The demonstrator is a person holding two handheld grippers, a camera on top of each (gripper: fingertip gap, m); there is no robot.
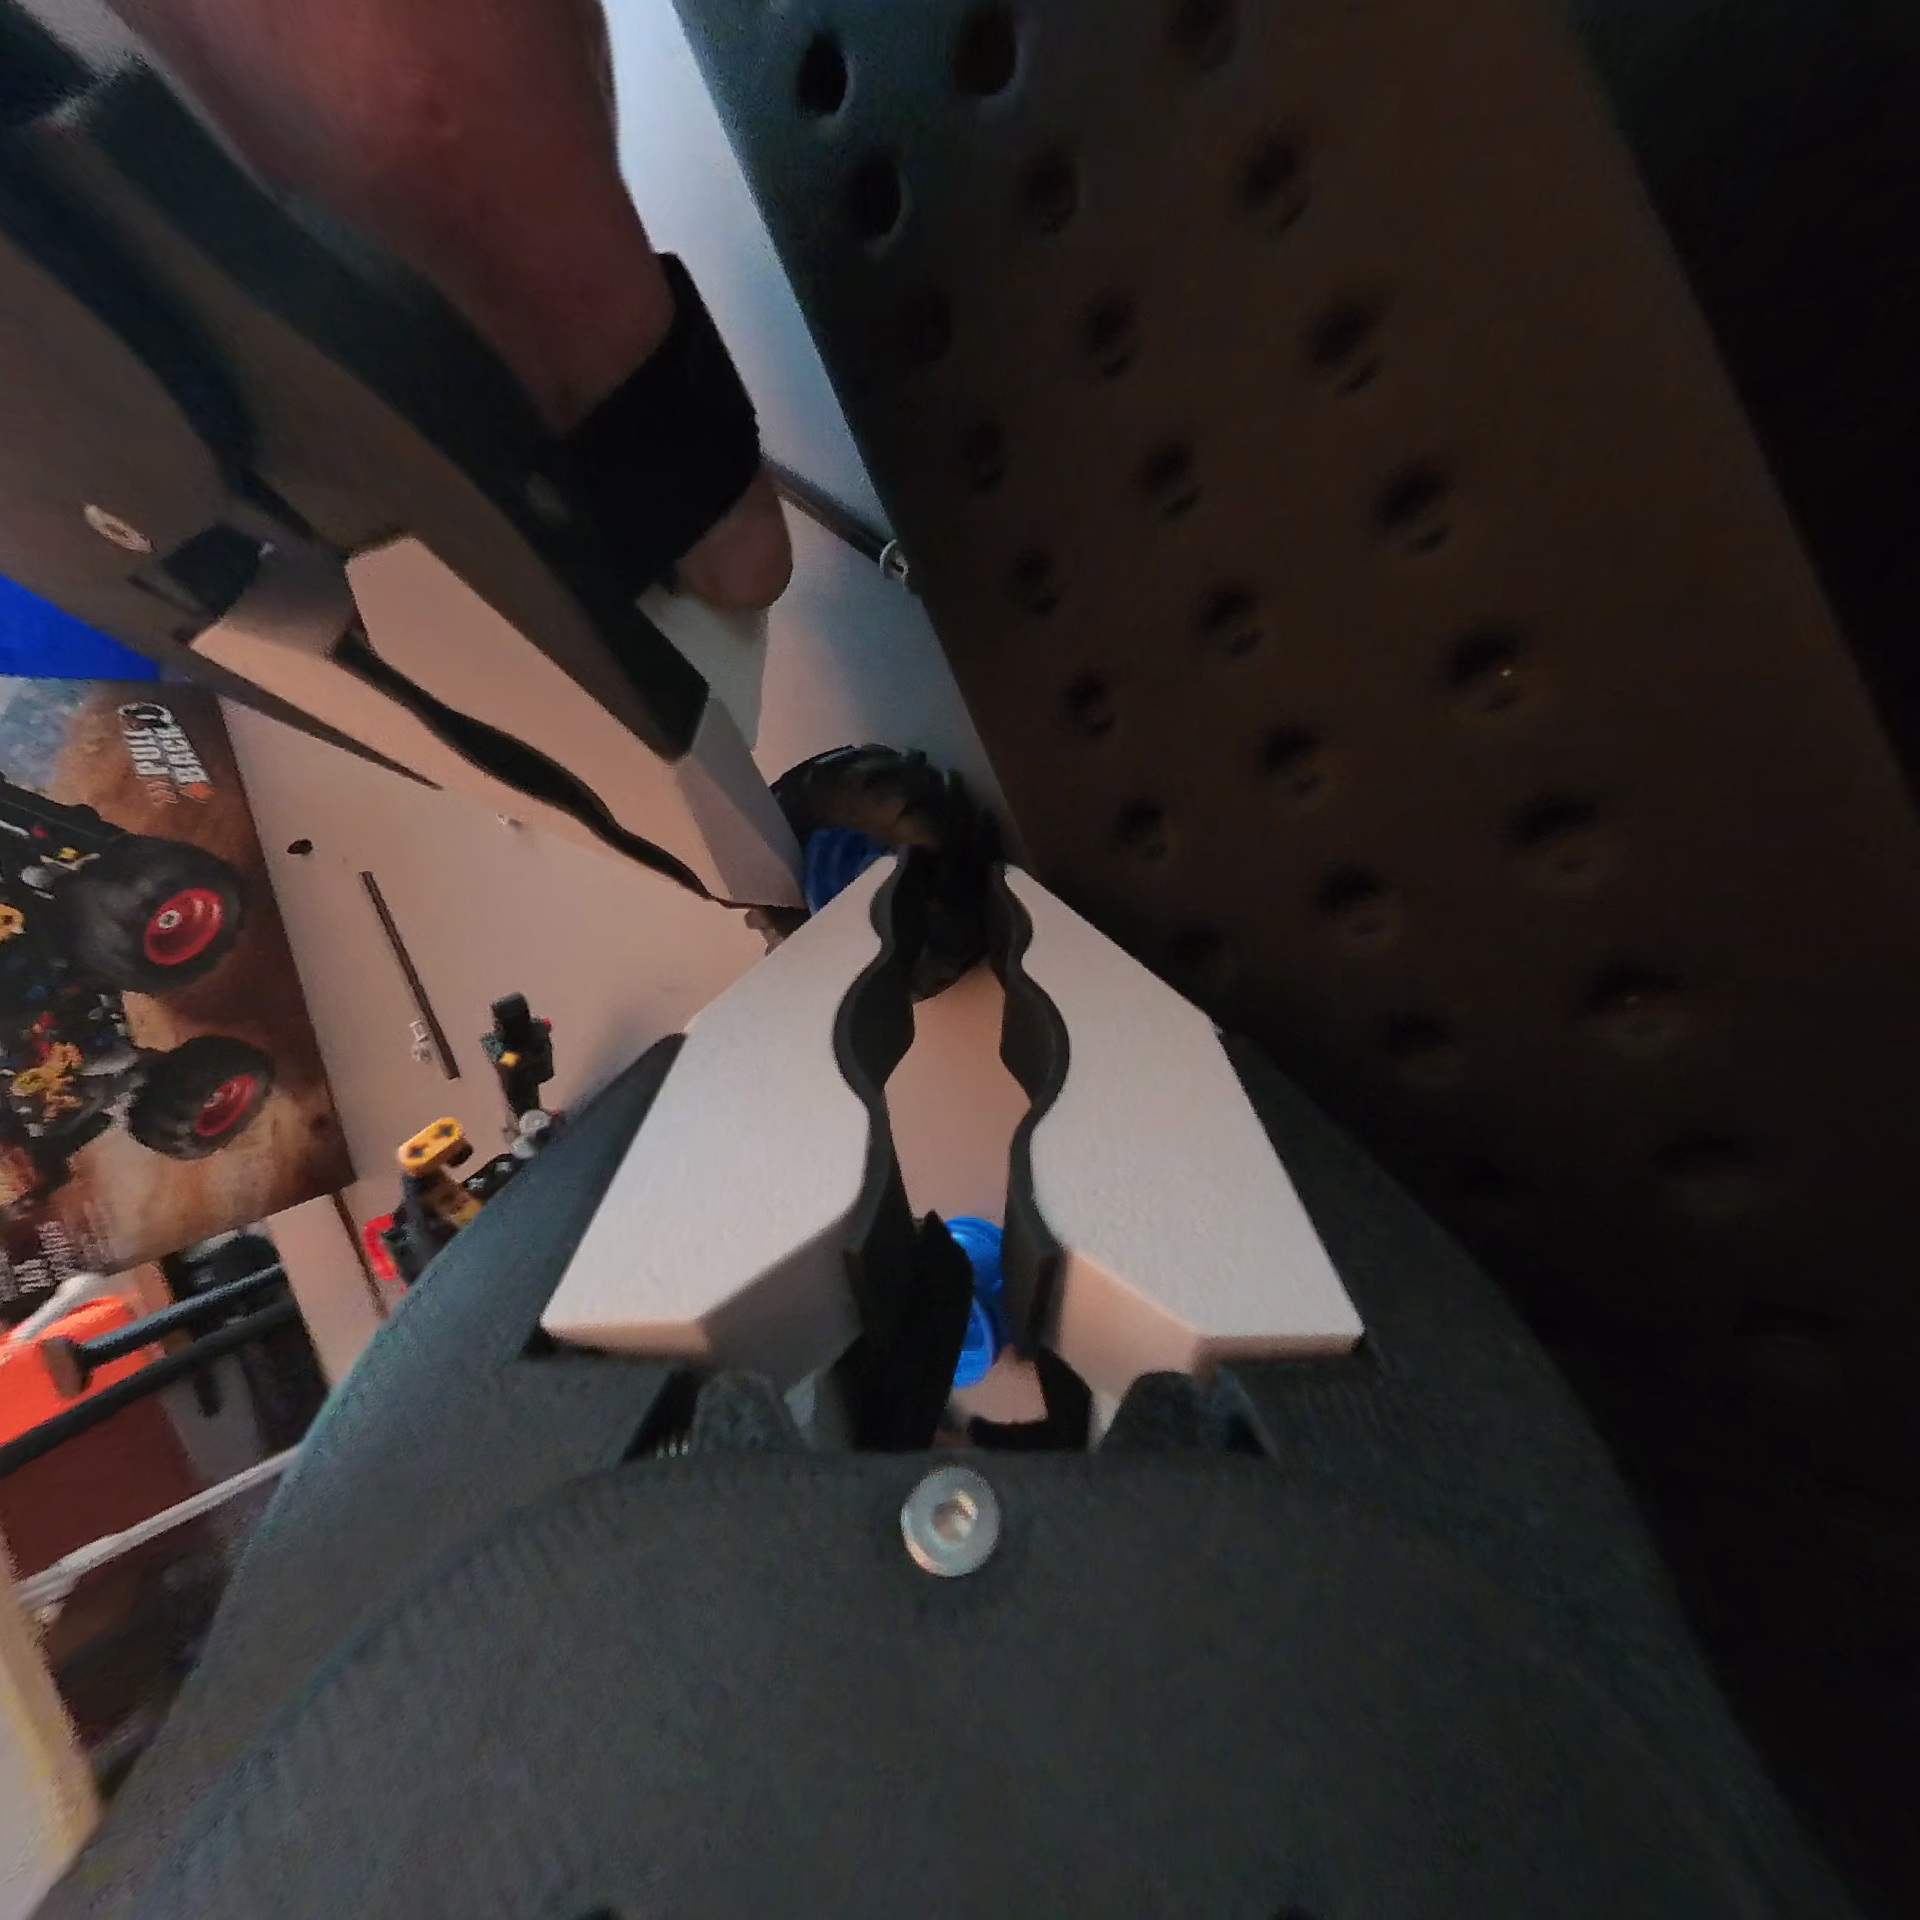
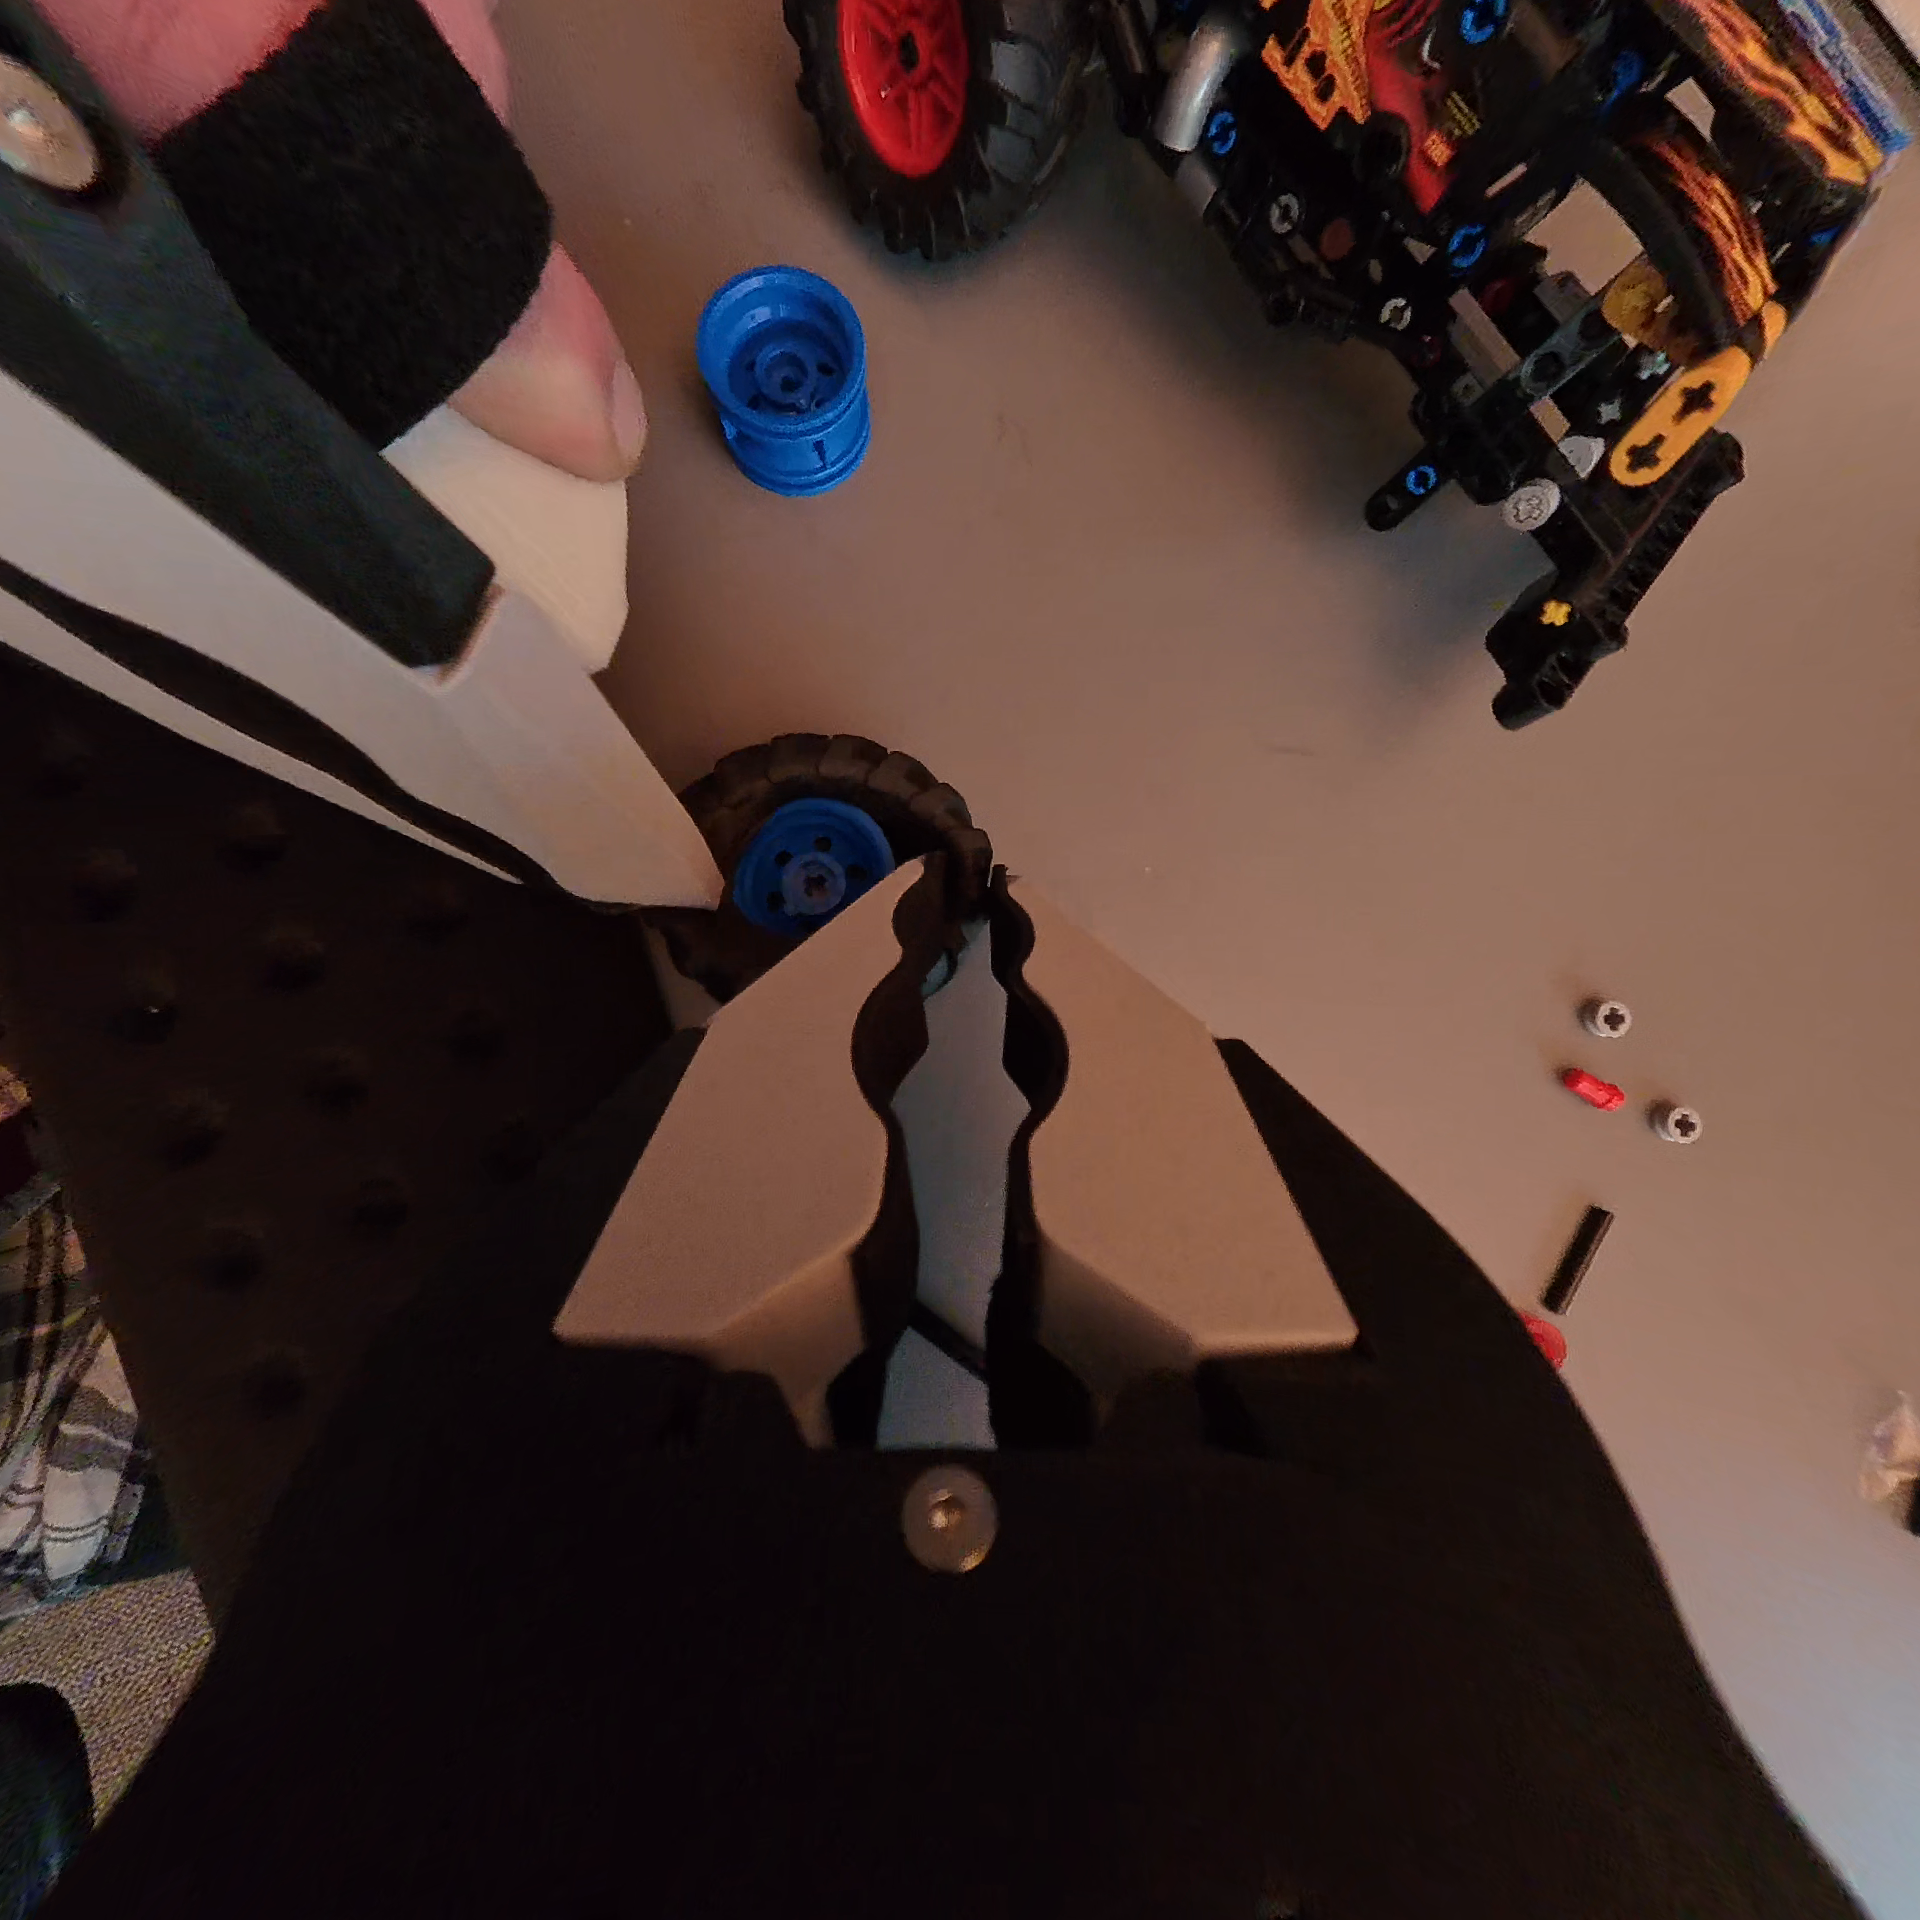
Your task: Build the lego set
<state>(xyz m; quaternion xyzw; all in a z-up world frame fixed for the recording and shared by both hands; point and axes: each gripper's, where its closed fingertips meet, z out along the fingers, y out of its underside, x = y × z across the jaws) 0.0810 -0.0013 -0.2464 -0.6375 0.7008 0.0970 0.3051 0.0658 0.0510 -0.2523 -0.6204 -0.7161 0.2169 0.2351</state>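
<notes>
Both grippers pinch 1 tyre point(image 2: 831, 774) with a blue rim: the right gripper point(image 2: 951, 878) closed on its tread, the left gripper point(image 1: 951, 873) on the opposite side. If either pulls unevenly, the tyre could peel off or spring away across the smooth pale table point(image 2: 1195, 831), which holds a spare rim point(image 2: 784, 379), the truck point(image 2: 1455, 239) and small pins. A dark pegboard point(image 1: 1351, 520) rises close by.
</notes>
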